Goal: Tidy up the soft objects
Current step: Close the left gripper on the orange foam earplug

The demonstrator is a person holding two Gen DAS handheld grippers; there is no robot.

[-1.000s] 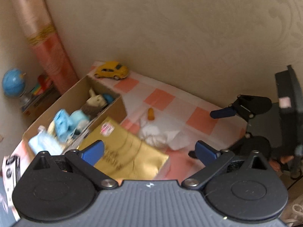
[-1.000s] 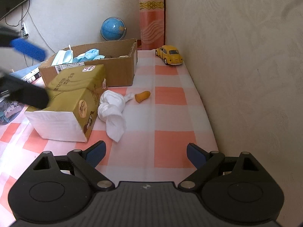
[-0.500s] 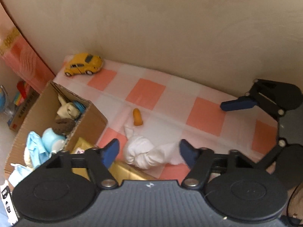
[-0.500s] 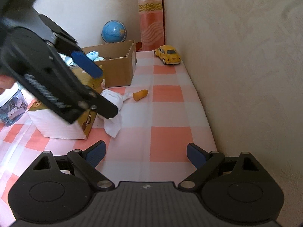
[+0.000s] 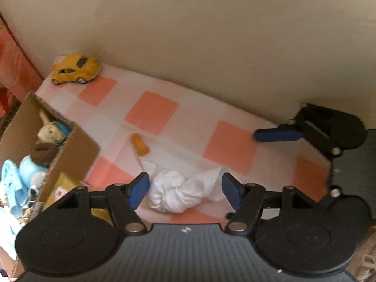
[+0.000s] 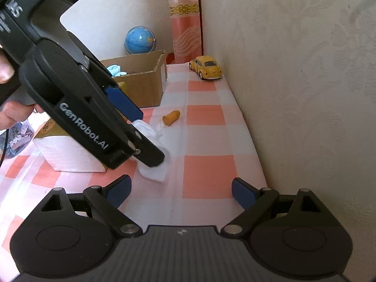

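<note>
The knotted white cloth (image 5: 181, 193) lies on the surface by its wall edge, between the open pads of your left claw (image 5: 185, 191), not squeezed yet, your right claw (image 6: 181, 191) waits open and empty, and some soft toys already sit in the box (image 5: 77, 150).

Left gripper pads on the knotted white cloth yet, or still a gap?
Cannot tell. In the left wrist view the left gripper straddles the knotted white cloth, but no plain contact or gap shows.
</note>
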